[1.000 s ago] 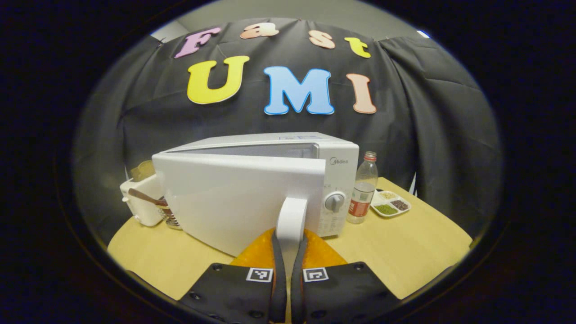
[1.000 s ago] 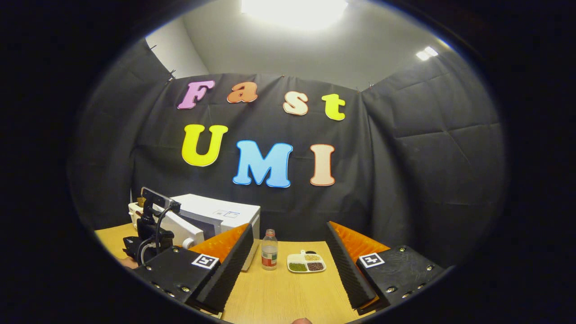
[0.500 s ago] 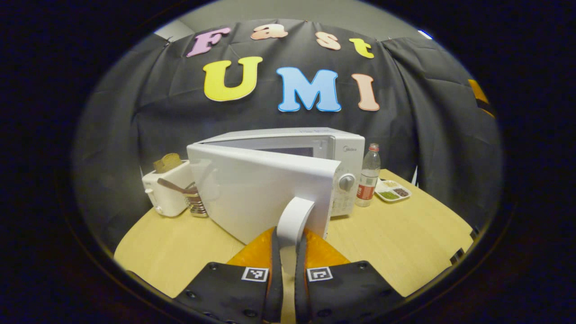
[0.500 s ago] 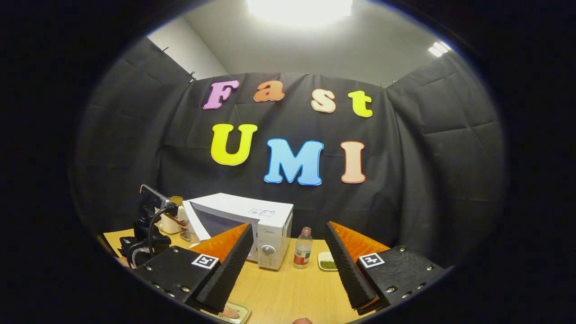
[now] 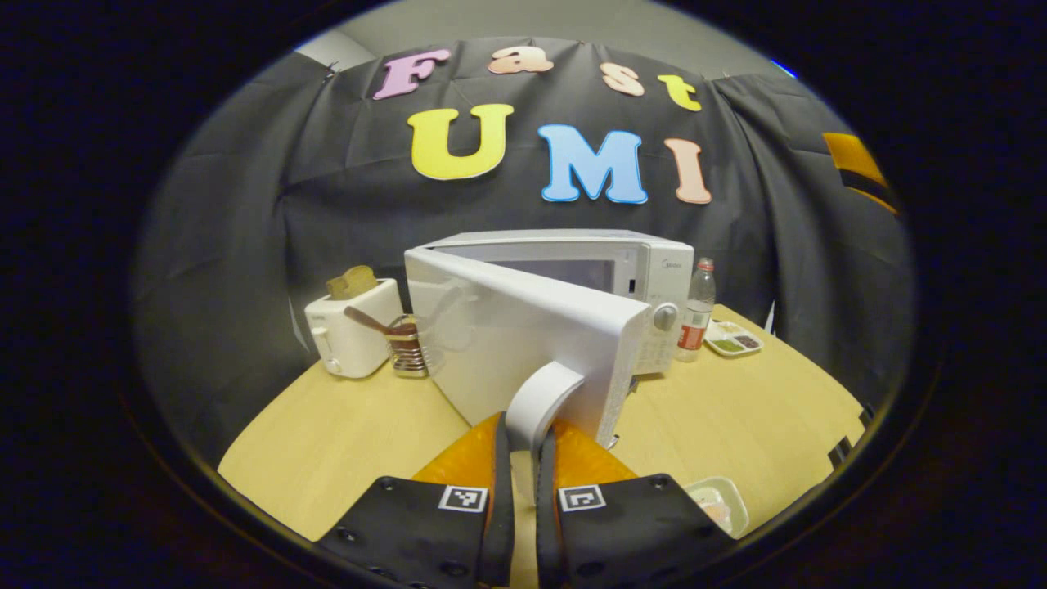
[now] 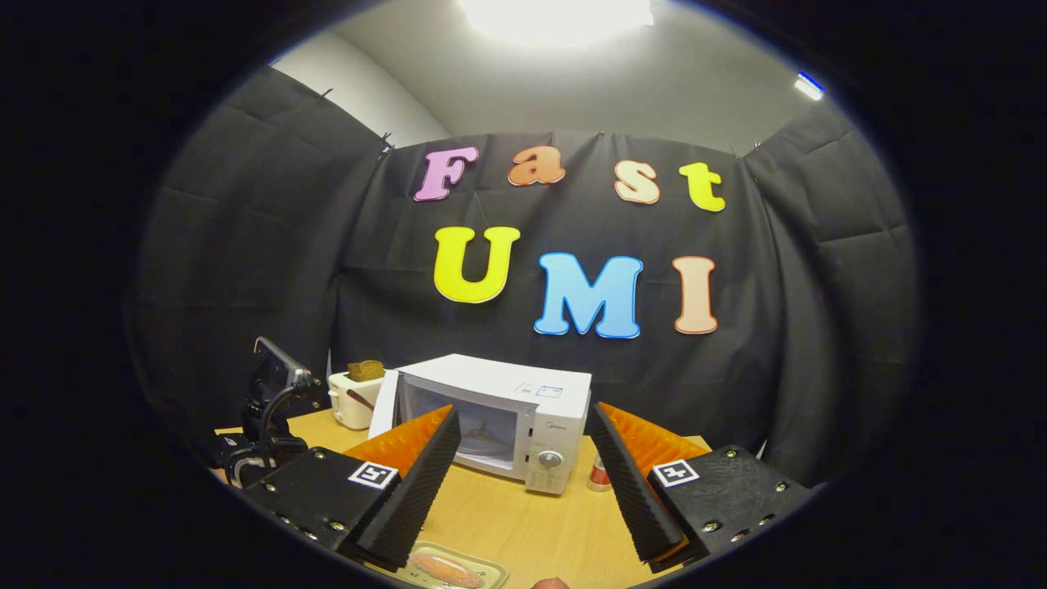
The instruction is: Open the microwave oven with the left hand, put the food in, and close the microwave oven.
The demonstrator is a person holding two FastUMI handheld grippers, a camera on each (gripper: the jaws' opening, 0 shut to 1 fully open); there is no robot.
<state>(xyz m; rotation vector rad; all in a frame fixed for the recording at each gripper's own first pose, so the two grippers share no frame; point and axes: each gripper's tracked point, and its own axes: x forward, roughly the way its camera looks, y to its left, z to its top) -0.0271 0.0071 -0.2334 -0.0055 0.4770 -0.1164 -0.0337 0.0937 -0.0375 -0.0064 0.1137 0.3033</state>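
My left tool point(image 5: 523, 458) is pinching the white curved plastic door handle point(image 5: 540, 398) of the white boxy microwave oven point(image 5: 572, 303), fingers pressed on either side of it. The white flat door point(image 5: 523, 343) stands partly swung out, hinge on the far left, cavity showing in the right gripper view point(image 6: 491, 438). My right tool point(image 6: 523, 483) is spread wide, holding nothing, hovering above the light wooden counter point(image 6: 523, 532). The food sits on a pale rectangular tray point(image 6: 448, 568) near the counter's front edge, just below that tool.

Step in hand, as I judge it: finish opening. Pull along the hinge arc, not straight back, or the handle slips from the pads and the oven drags. Keep my wrist turning with the door. Open enough for the tray to pass clean. Let go only once the door rests. Right tool then drops onto the tray rim.

Clutter: white toaster point(image 5: 348, 335), clear plastic bottle point(image 5: 697, 311), small divided dish point(image 5: 734, 339), all apart from the door's swing.
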